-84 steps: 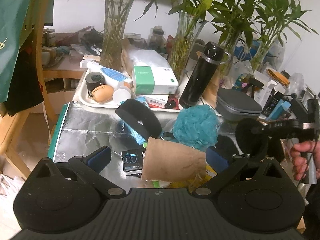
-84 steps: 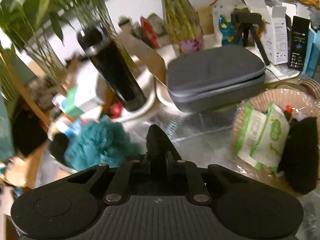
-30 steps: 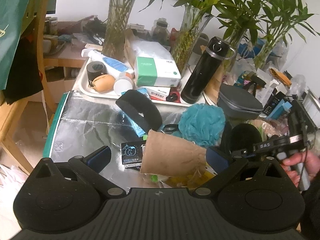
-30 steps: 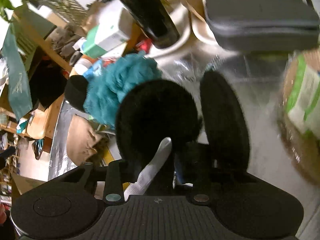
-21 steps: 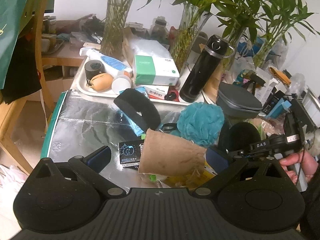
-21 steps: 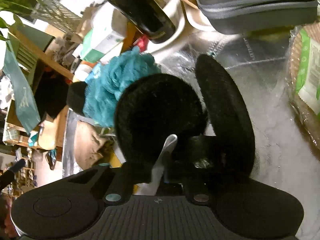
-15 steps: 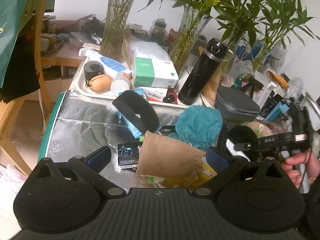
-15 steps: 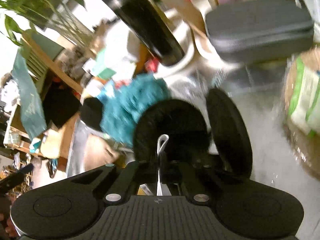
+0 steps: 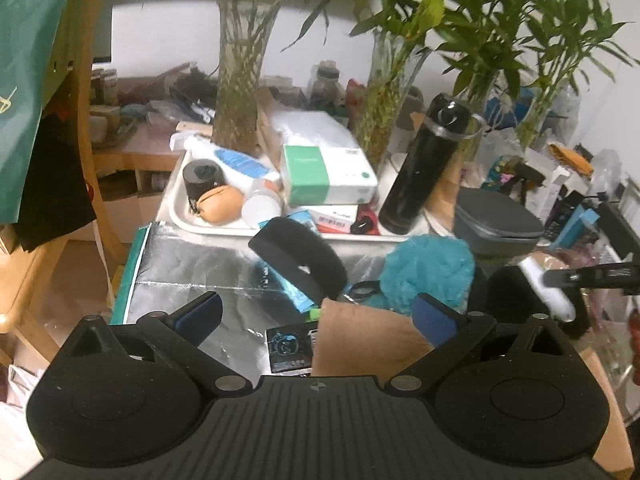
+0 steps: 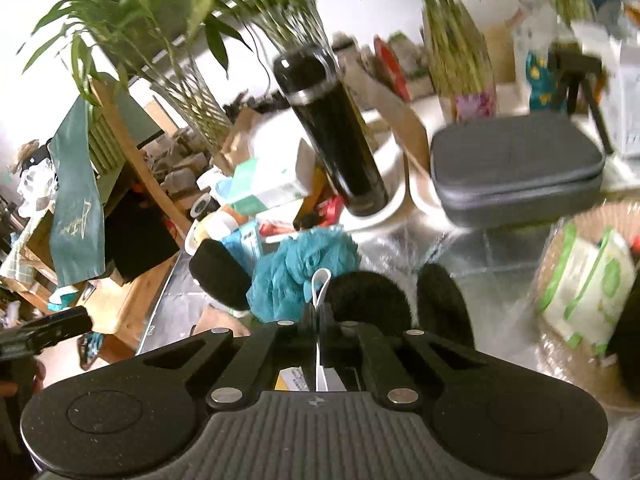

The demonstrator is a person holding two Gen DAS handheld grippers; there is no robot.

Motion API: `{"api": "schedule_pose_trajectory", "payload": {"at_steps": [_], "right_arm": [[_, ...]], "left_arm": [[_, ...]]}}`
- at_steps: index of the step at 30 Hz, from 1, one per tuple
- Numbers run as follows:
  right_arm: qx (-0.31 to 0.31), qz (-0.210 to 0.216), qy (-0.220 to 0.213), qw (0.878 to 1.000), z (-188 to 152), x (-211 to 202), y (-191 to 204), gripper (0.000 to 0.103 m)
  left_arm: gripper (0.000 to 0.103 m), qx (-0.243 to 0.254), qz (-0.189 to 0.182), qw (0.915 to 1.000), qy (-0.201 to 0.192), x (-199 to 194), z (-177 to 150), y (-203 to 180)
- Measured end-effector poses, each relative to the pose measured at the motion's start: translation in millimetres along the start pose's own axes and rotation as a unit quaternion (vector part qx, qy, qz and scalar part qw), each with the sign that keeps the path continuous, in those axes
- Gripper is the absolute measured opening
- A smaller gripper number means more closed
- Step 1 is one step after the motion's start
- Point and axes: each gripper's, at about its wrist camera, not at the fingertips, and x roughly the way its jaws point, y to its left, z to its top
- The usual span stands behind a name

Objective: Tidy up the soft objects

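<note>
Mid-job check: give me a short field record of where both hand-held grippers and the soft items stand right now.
right hand-held gripper: shut on the white loop of a black fluffy pad
left hand-held gripper: open, nothing between its fingers
teal bath pouf: on the silver mat, beside the held pad
second black pad: right of the held one
third black pad: lying near the white tray
brown pouch: in front of the left hand-held gripper
woven basket: right side, holds a wipes pack
</note>
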Motion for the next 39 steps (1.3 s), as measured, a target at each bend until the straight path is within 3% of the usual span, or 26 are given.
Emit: {"api": "schedule_pose_trajectory", "payload": {"at_steps": [6,19,25,32,33,35,36,37,39], "right_arm": [[-0.034,-0.014,-0.013,0.999,-4,-5,12,0.004],[-0.047,0.002,-0.015,0.999,-6,-9,17,0.004],[-0.046,0.006,-0.013,0.999,-4,-7,12,0.004],[-0.047,0.006,-0.009,0.999,-2,-4,10,0.004],[-0.047,0.007,-0.008,0.999,-2,-3,10,0.004],[-0.049,0.008,-0.007,0.999,-1,-2,10,0.004],[-0.051,0.007,-0.007,0.999,-1,-2,10,0.004],[-0.051,0.006,-0.007,0.999,-1,-2,10,0.004],[-0.053,0.006,-0.007,0.999,-2,-2,11,0.004]], "left_arm": [[0.103,-0.024,-0.011,0.9994,0.024,28,11,11],[0.103,-0.055,-0.002,0.9965,0.063,95,42,18],[0.103,-0.100,-0.022,0.9910,0.086,125,53,29],[0.102,-0.140,-0.018,0.9828,0.119,158,56,38],[0.101,-0.145,-0.017,0.9816,0.123,162,55,40],[0.082,-0.150,-0.013,0.9792,0.135,171,55,43],[0.077,-0.153,-0.010,0.9777,0.144,175,54,44],[0.064,-0.156,-0.009,0.9761,0.151,178,52,46],[0.060,-0.164,-0.016,0.9750,0.149,179,51,49]]}}
